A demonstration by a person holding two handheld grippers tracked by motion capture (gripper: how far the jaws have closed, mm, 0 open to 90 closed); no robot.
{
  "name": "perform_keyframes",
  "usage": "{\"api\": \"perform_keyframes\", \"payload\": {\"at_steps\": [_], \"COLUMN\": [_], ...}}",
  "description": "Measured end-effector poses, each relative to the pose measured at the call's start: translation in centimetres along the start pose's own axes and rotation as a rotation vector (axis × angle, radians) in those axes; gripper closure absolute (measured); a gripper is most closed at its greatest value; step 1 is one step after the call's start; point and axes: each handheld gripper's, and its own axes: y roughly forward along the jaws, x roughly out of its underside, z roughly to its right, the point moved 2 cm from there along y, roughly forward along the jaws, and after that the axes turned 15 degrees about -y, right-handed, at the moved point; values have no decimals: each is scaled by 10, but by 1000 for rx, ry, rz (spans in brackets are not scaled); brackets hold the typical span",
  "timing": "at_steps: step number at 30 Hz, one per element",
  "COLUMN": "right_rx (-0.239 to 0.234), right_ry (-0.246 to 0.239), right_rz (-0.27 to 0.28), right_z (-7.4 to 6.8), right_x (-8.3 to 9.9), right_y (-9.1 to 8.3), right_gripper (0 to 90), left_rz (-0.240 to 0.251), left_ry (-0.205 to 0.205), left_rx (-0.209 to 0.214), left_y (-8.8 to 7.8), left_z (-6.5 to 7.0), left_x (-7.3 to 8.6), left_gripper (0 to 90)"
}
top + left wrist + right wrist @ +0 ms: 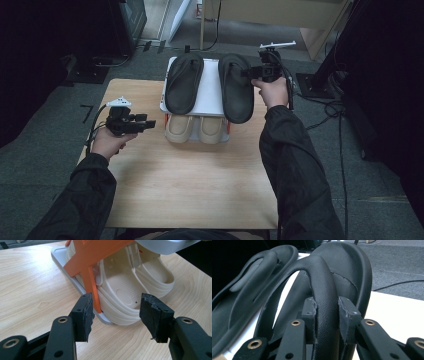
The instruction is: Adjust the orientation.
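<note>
the right tool (pixel 251 73) is clamped on the strap of the right black sandal (pixel 236 90), which lies on the white rack's (pixel 210 95) top shelf, upper middle of the high view, beside its mate (pixel 183 82). judging by that, the sandal is placed but not yet released. the left tool (pixel 115 312) stands open, holding nothing. its own view shows the cream clogs (pixel 130 290) and the rack's orange support (pixel 90 267); the right gripper view shows the pinch on the strap (pixel 325 312).

Wooden table (pixel 200 190) on grey carpet floor (pixel 45 150). White two-tier shoe rack (pixel 210 92) with orange side brace (pixel 87 262) at the table's far edge. Cream clog pair (pixel 195 129) on the lower tier, side by side, heels toward the person. Cables (pixel 330 107) trail on the carpet to the right.
</note>
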Motion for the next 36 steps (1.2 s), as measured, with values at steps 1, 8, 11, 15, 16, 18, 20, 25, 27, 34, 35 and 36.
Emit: {"api": "perform_keyframes", "payload": {"at_steps": [1, 8, 11, 15, 16, 18, 20, 25, 27, 34, 35, 36], "right_rx": [1, 12, 16, 16, 14, 14, 12, 11, 14, 4, 2, 4], "right_ry": [1, 11, 19, 30, 31, 24, 27, 49, 48, 5, 4, -5], "right_rz": [-1, -9, -11, -17, -18, -15, -20, -18, -19, 3, 3, -2], "right_z": [-2, -11, -13, -16, -17, -20, -23, -24, -27, -29, -29, -28], "right_x": [-2, -10, -12, -15, -16, -17, -18, -18, -18, -15, -14, -12], "right_y": [3, 21, 28, 37, 39, 43, 47, 50, 51, 51, 51, 51], "right_gripper": [694, 693, 693, 693, 693, 694, 694, 691, 689, 653, 637, 621], "left_rz": [0, 2, 11, 10, 10, 10, 11, 9, 8, 7, 8, 8], "left_ry": [1, 4, 1, 2, 2, 2, 1, 2, 6, 8, 8, 6], "left_rx": [0, 5, 8, 9, 9, 9, 10, 10, 10, 8, 7, 6], "left_y": [-1, -1, -2, -1, -1, -1, -2, -2, -1, -1, -1, -1], "left_z": [0, -1, 0, -1, -1, -1, -2, -2, -2, -2, -2, -2], "left_x": [0, 0, 0, 0, 0, 0, 0, 0, 0, 0, 0, 0], "left_gripper": [448, 449, 450, 451, 451, 452, 452, 452, 452, 452, 452, 452]}}
